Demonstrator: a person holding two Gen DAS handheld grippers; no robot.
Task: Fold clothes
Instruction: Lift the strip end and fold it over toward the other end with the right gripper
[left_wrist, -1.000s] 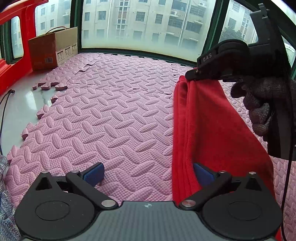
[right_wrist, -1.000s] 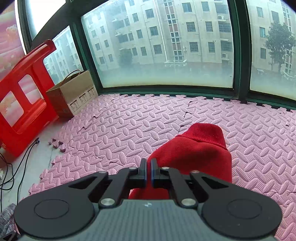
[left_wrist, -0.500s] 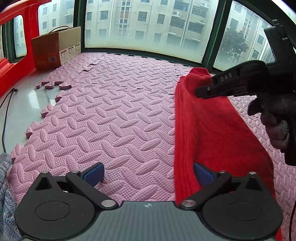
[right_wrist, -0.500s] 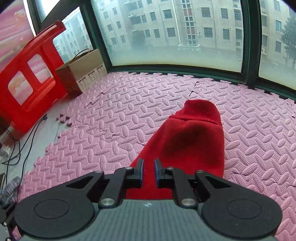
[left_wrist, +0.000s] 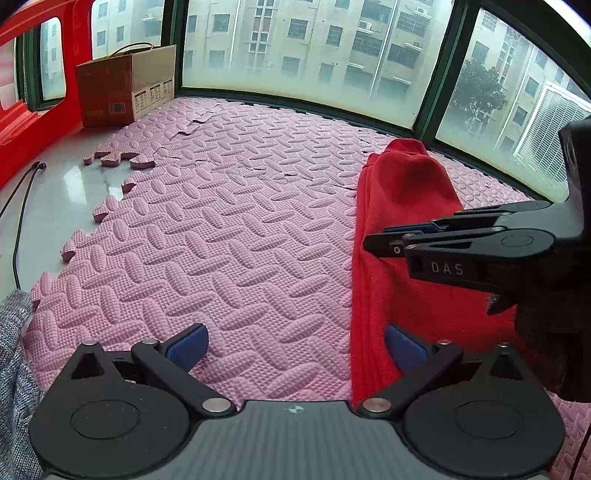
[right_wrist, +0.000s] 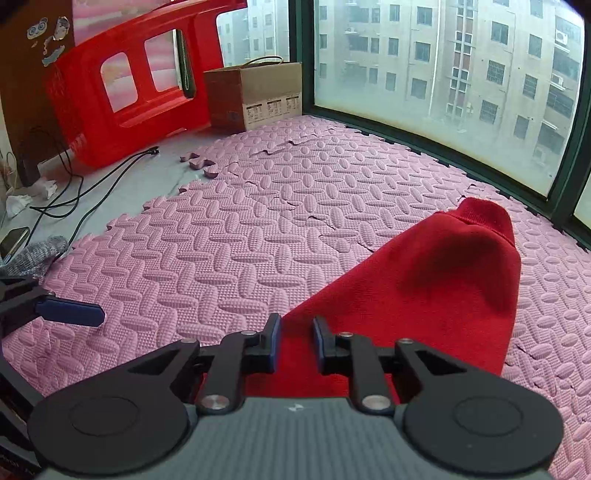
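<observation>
Lies on the pink foam mat, red garment folded into a long narrow strip; crosswise folds likely left. Left gripper wide open, empty. Right gripper just opening slightly, nothing pinched.

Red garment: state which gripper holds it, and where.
Neither. The right gripper, jaws just opening, hangs over the red garment; the left gripper is open.

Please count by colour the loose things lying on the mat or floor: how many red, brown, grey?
Red: 2, garment and stool
Brown: 1, box
Grey: 1, cloth
Total: 4
</observation>
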